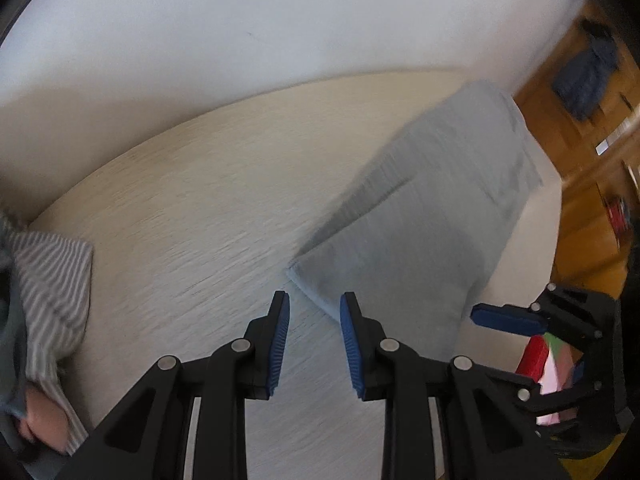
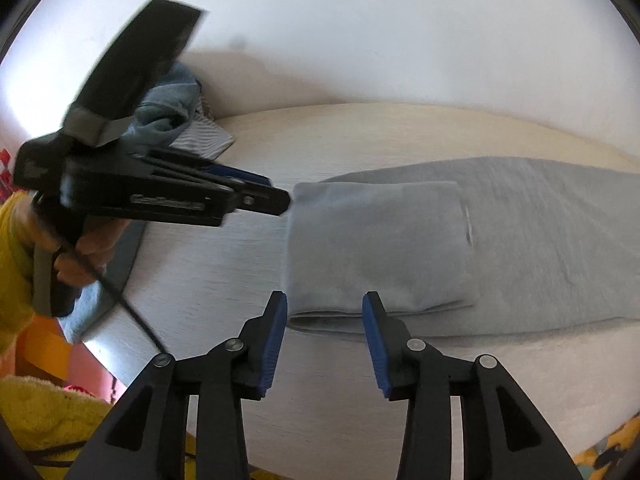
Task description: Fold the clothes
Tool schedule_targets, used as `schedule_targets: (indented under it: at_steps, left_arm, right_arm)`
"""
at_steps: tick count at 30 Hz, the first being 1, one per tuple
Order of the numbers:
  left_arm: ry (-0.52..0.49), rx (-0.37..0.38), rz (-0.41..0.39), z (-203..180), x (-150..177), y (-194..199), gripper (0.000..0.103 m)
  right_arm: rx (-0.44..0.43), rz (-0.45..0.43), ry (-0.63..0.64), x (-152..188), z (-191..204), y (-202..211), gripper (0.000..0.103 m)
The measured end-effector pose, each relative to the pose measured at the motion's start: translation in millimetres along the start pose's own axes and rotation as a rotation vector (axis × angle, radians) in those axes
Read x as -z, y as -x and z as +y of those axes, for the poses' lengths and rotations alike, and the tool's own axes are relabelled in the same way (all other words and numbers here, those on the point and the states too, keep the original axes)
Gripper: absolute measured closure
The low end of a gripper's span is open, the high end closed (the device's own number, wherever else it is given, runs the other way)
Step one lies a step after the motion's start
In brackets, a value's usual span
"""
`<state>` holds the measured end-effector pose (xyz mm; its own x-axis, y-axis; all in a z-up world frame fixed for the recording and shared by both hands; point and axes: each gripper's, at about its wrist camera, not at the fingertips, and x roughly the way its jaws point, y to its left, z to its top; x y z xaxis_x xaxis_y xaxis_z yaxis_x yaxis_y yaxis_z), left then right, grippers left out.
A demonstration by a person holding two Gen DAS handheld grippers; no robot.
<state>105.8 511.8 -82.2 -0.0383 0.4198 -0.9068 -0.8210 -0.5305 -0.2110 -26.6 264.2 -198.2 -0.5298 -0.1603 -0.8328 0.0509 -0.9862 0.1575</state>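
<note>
In the left wrist view the left gripper fills the bottom centre, its jaws a little apart with nothing between them; only the pale table shows in the gap. Just beyond its tips lies the near corner of the grey garment, which runs from centre toward the upper right of the frame. At the lower right edge the right gripper comes in from the side.

In the right wrist view the right gripper sits at the bottom centre, jaws apart and empty, hovering at the near folded edge of the grey garment. The cloth lies flat on the table, one end folded back over itself at centre, the rest stretching to the right edge. At left the left gripper points toward the fold's far corner, held by a hand in a yellow sleeve. Behind it, upper left, lies a heap of blue and striped clothes.
</note>
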Motion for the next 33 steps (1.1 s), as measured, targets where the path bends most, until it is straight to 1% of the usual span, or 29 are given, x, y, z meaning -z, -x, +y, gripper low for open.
schedule_targets:
  at_steps: [2, 3, 5, 7, 9, 11, 12, 14, 15, 17, 18, 19, 20, 21, 24, 25, 26, 27, 28, 29, 30, 33]
  left_arm:
    - [-0.057, 0.015, 0.021, 0.1, -4.5, -5.7, 0.08]
    - [-0.087, 0.023, 0.033, 0.3, -7.3, -8.8, 0.08]
    - [-0.111, 0.042, 0.049, 2.5, -13.5, -11.8, 0.08]
    - [-0.126, 0.087, 0.035, 4.4, -20.6, -9.3, 0.08]
    - [-0.152, 0.111, 0.037, 3.6, -27.8, -14.1, 0.079]
    - [-0.18, 0.126, 0.045, 1.1, -32.4, -18.2, 0.079]
    - [-0.201, 0.12, 0.055, 1.2, -27.5, -14.7, 0.079]
    - [-0.218, 0.11, 0.062, 0.7, -30.7, -17.0, 0.079]
    - [-0.223, 0.107, 0.056, 0.1, -23.3, -9.2, 0.079]
    - [-0.219, 0.092, 0.047, 2.7, -19.2, -7.4, 0.075]
    - [-0.216, 0.08, 0.042, 5.4, -14.4, -6.1, 0.065]
    - [-0.214, 0.07, 0.04, 11.7, -5.8, -8.5, 0.058]
    - [-0.211, 0.064, 0.041, 13.7, -4.2, -8.8, 0.058]
    - [-0.211, 0.077, 0.052, 14.2, -1.6, -10.6, 0.058]
    - [-0.233, 0.101, 0.04, 12.1, 3.8, -9.1, 0.058]
    - [-0.237, 0.104, 0.035, 13.7, 4.8, -7.2, 0.06]
    - [-0.245, 0.095, 0.029, 12.5, 6.2, -6.8, 0.06]
    - [-0.253, 0.087, 0.024, 11.1, 7.7, -6.4, 0.065]
    - [-0.254, 0.08, 0.02, 11.3, 9.0, -5.6, 0.075]
    - [-0.246, 0.087, 0.02, 12.4, 8.8, -5.5, 0.079]
    - [-0.227, 0.097, 0.02, 14.8, 8.7, -4.3, 0.087]
    - [-0.182, 0.118, 0.027, 23.2, 13.6, 2.5, 0.089]
  right_arm:
    - [0.052, -0.015, -0.005, 3.5, 10.7, 1.2, 0.056]
    - [0.076, -0.021, -0.017, 3.5, 16.9, -0.1, 0.056]
    - [0.115, -0.032, -0.035, 2.3, 32.1, -6.2, 0.056]
    - [0.167, -0.031, -0.031, 0.4, 47.0, -17.4, 0.056]
    - [0.228, -0.026, -0.037, -1.2, 53.9, -25.7, 0.056]
    - [0.263, -0.024, -0.052, -0.6, 56.6, -30.5, 0.056]
    - [0.276, -0.023, -0.06, -0.4, 56.5, -32.3, 0.056]
    - [0.297, -0.019, -0.078, -0.5, 54.0, -35.3, 0.056]
    - [0.302, -0.016, -0.087, -0.3, 51.7, -36.6, 0.056]
    - [0.313, -0.009, -0.104, 0.1, 47.1, -39.0, 0.056]
    - [0.318, -0.005, -0.112, 0.3, 44.8, -40.2, 0.056]
    - [0.321, -0.004, -0.121, 0.7, 42.3, -41.1, 0.056]
    - [0.319, -0.007, -0.129, 1.1, 40.0, -41.2, 0.055]
    - [0.316, -0.012, -0.135, 1.6, 38.0, -40.8, 0.055]
    - [0.313, -0.012, -0.127, 1.8, 35.4, -41.0, 0.056]
    - [0.317, -0.011, -0.125, 1.6, 34.4, -40.9, 0.057]
    - [0.326, -0.01, -0.124, 1.3, 33.1, -40.5, 0.065]
    - [0.324, -0.012, -0.132, 1.0, 30.7, -39.2, 0.073]
    - [0.314, -0.015, -0.146, 0.8, 27.2, -37.2, 0.074]
    - [0.304, -0.019, -0.161, 0.6, 23.7, -35.1, 0.082]
    - [0.285, -0.02, -0.174, 0.3, 20.0, -32.4, 0.087]
    - [0.213, -0.012, -0.174, 1.3, 19.8, -23.8, 0.09]
